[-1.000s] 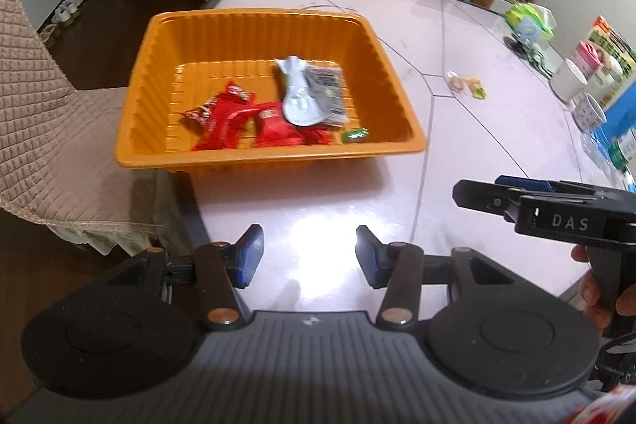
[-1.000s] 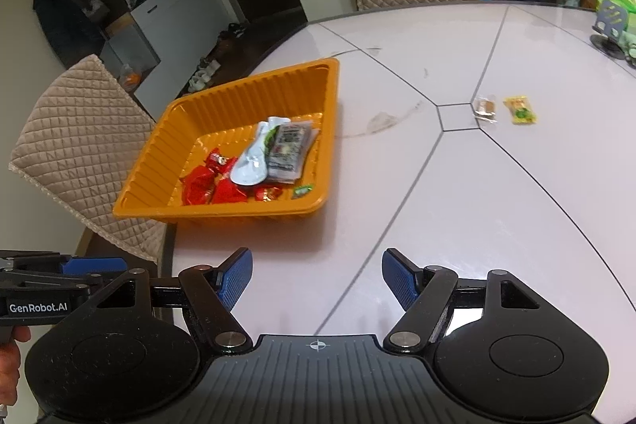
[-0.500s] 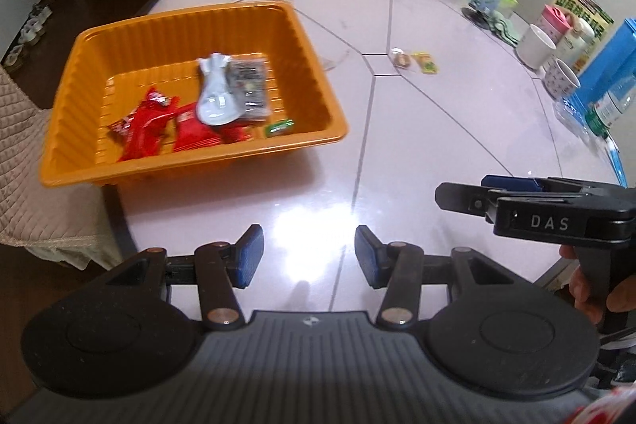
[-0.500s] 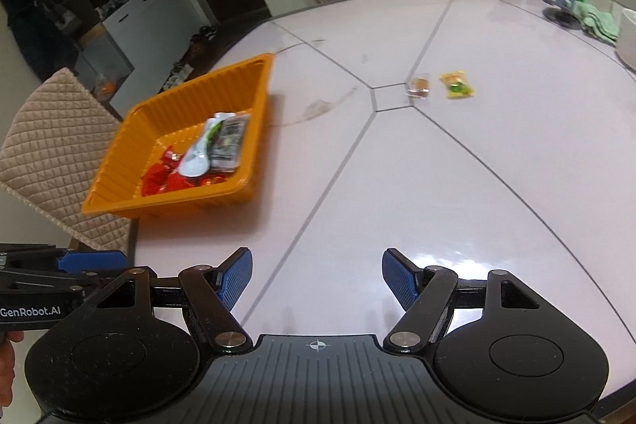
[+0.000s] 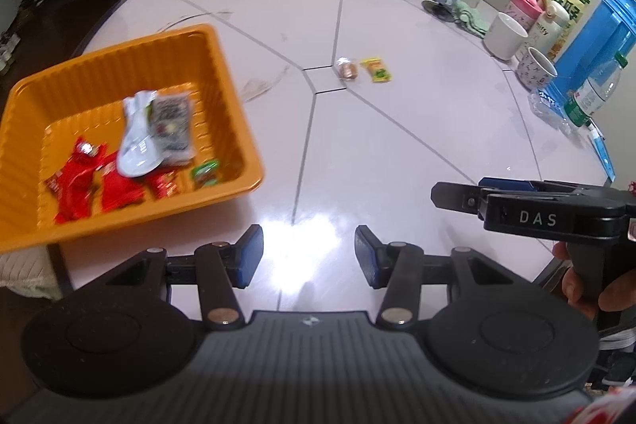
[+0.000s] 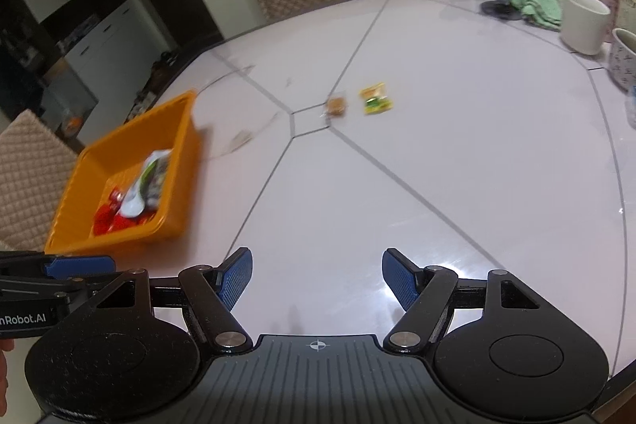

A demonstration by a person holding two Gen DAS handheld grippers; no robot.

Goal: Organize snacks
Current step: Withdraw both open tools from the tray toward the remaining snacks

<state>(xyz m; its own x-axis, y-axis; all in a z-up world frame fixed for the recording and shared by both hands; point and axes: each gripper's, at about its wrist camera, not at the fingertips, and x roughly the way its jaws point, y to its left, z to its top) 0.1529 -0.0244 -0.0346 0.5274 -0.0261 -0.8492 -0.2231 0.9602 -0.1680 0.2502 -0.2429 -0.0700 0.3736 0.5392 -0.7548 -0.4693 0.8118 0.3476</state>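
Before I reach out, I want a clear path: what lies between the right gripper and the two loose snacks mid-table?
Only bare table lies between the right gripper and the brown snack and yellow snack, shown in the right wrist view.

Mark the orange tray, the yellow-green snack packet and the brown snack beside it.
orange tray (image 5: 234, 98): left wrist view, right wall.
yellow-green snack packet (image 6: 376, 99): right wrist view, wrapper centre.
brown snack (image 6: 337, 105): right wrist view, its middle.

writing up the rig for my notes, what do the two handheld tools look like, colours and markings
Both tools match: black linkage arms with silver pivot pins, blue ribbed pads on the fingertips, round black discs either side of a grey ribbed body with a small crosshair mark. The right tool carries white "DAS" lettering on its side; the left tool shows "nRobot.AI", cut off at the frame edge.
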